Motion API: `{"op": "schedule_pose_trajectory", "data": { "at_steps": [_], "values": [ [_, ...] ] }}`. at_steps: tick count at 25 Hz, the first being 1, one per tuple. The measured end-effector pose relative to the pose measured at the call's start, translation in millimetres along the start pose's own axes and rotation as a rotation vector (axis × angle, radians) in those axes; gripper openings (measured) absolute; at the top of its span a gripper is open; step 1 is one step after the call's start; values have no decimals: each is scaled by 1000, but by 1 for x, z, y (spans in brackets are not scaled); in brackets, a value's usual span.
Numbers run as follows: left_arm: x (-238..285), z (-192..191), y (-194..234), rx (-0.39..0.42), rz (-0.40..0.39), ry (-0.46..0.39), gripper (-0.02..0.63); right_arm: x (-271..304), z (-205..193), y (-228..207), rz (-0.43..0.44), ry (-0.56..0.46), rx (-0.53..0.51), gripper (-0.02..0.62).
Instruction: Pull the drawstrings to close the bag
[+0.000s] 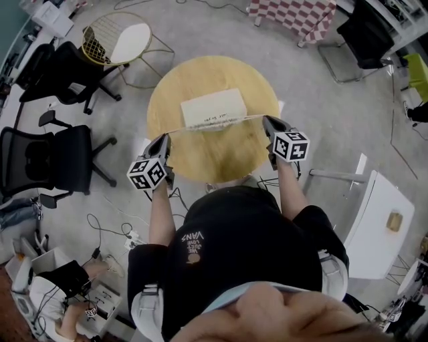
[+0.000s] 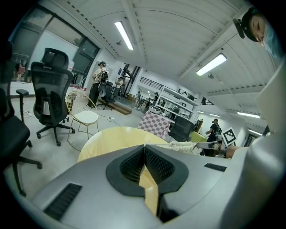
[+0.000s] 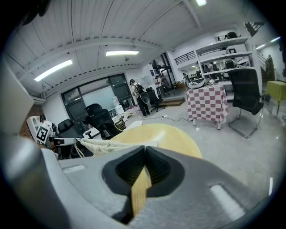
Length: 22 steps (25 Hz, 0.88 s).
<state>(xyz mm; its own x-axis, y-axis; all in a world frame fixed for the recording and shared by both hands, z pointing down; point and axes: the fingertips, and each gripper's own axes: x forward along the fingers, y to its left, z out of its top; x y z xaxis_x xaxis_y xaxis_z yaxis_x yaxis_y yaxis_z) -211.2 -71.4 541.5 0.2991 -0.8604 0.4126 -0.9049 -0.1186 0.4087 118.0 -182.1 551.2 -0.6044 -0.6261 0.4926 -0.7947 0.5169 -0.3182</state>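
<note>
A cream drawstring bag lies flat on the round wooden table, its near edge gathered. One drawstring runs taut from that edge left to my left gripper, and another runs right to my right gripper. Each gripper is shut on its string end, just off the bag's two near corners. In the left gripper view the jaws are pressed together and the string leads right to the bunched bag. In the right gripper view the shut jaws face the table, with the bag to the left.
Two black office chairs stand left of the table, with a gold wire chair behind them. A checkered-cloth table is at the back. A white cabinet stands on the right. Cables lie on the floor near my feet.
</note>
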Motion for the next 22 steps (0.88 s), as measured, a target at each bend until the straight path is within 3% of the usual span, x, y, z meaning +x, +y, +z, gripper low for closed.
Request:
{"op": "schedule_pose_trajectory", "data": {
  "at_steps": [22],
  "values": [
    [2,7,13,-12,33,-16,15,-6,-1,-20,-48,-4,47,2]
  ]
}}
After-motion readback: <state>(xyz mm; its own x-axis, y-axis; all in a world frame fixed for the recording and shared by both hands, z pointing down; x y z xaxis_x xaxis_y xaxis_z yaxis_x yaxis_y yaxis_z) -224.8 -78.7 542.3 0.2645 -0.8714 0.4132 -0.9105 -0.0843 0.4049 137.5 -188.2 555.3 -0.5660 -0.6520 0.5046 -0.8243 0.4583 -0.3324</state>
